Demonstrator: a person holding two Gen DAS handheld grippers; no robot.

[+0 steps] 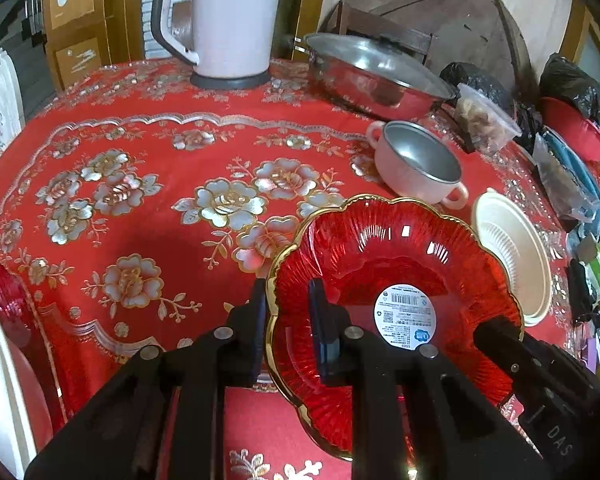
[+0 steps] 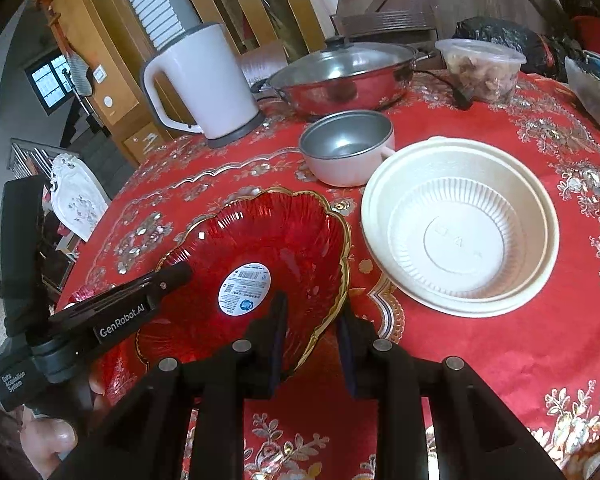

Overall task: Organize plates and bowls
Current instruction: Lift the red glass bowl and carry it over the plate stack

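A red glass bowl [image 1: 400,248] with a scalloped gold rim and a round sticker inside hangs just over the red flowered tablecloth [image 1: 160,140]. My left gripper [image 1: 288,292] is shut on its left rim, one finger outside and one inside. My right gripper [image 2: 312,308] is shut on the opposite rim of the red bowl [image 2: 268,236]. Each gripper shows in the other view: the left gripper [image 2: 176,274] and the right gripper [image 1: 488,332]. To the right lie nested cream plastic bowls [image 2: 460,224]. A pink two-handled bowl [image 2: 348,148] stands behind them.
A lidded steel pan [image 2: 340,76] and a white kettle [image 2: 204,84] stand at the back. A plastic tub of food [image 2: 480,68] and dark bags line the far right. A red plate [image 1: 4,292] and a white dish [image 1: 0,380] sit at the left edge.
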